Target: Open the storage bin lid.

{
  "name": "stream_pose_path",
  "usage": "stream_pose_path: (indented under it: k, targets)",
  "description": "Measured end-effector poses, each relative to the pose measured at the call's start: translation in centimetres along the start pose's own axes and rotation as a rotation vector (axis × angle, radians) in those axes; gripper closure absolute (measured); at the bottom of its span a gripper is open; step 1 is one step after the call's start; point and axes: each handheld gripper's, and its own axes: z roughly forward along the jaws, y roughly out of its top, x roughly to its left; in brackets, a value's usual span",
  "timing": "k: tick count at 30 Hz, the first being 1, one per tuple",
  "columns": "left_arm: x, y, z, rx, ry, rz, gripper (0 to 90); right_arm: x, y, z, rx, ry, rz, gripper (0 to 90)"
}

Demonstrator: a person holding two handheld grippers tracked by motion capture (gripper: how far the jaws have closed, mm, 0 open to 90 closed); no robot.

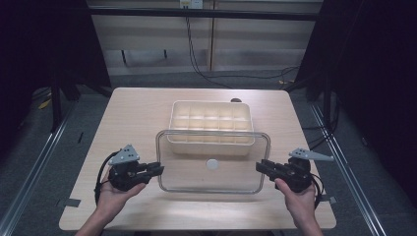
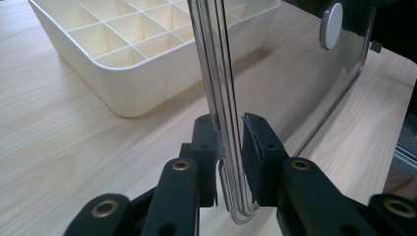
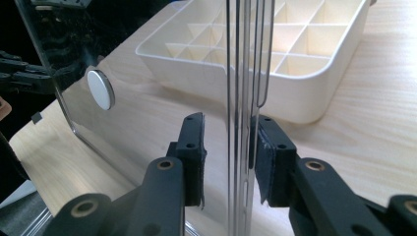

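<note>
While clear lid [image 1: 213, 161] hangs above table [image 1: 137, 113], overlapping compartment tray [image 1: 211, 125]: left gripper [image 1: 153, 169] pinches left rim, right gripper [image 1: 262, 167] brackets right rim, one pad apart. Lid likely light, stiff, slippery; grip opposite edges.

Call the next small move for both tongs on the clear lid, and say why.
Probably close the right tongs first. The clear lid runs edge-on between both pairs. The left tongs look nearly pinched on its rim, but the right pair shows a gap at its left pad, so a lift now could slip. The divided tray sits uncovered behind, likely the lid's destination.
</note>
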Motion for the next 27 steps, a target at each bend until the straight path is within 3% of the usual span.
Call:
stream_pose_path:
  k: [17, 21, 27]
  targets:
    - [-0.7, -2.0, -1.0, 0.056, 0.009, -0.015, 76.9, 1.4, -1.7, 0.0, 0.055, 0.014, -0.010, 67.0]
    - [-1.0, -2.9, -1.3, 0.051, 0.004, -0.030, 76.8, 1.6, -2.4, 0.2, 0.063, 0.030, 0.002, 67.0]
    - [-1.1, -3.7, -0.6, 0.086, -0.011, -0.043, 76.3, 1.0, -3.4, 0.6, 0.091, 0.038, 0.033, 67.2]
